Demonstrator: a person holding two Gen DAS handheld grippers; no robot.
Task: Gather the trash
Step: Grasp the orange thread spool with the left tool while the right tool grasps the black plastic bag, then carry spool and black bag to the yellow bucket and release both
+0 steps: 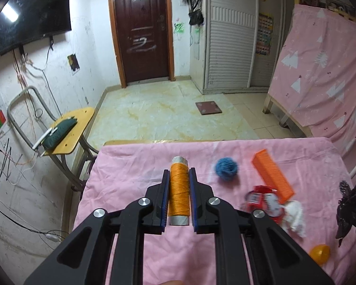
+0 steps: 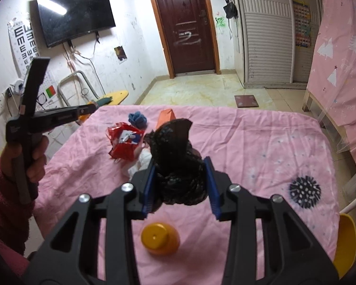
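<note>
My left gripper (image 1: 178,174) is shut on an orange thread spool (image 1: 178,193) and holds it above the pink-covered table (image 1: 135,163). My right gripper (image 2: 180,166) is shut on a crumpled black plastic bag (image 2: 175,156), held above the table; the bag also shows at the right edge of the left wrist view (image 1: 348,211). A red snack wrapper (image 2: 125,142) and a white crumpled tissue (image 2: 140,163) lie on the cloth just left of the bag. In the left wrist view the wrapper (image 1: 263,200) and the tissue (image 1: 294,215) lie right of the spool.
A blue yarn ball (image 1: 226,169), an orange box (image 1: 273,175) and an orange plastic egg (image 2: 159,238) lie on the table. A wooden chair (image 1: 68,130) stands left of it. A yellow chair (image 2: 347,242) is at the right edge. Pink-draped furniture (image 1: 325,71) stands to the right.
</note>
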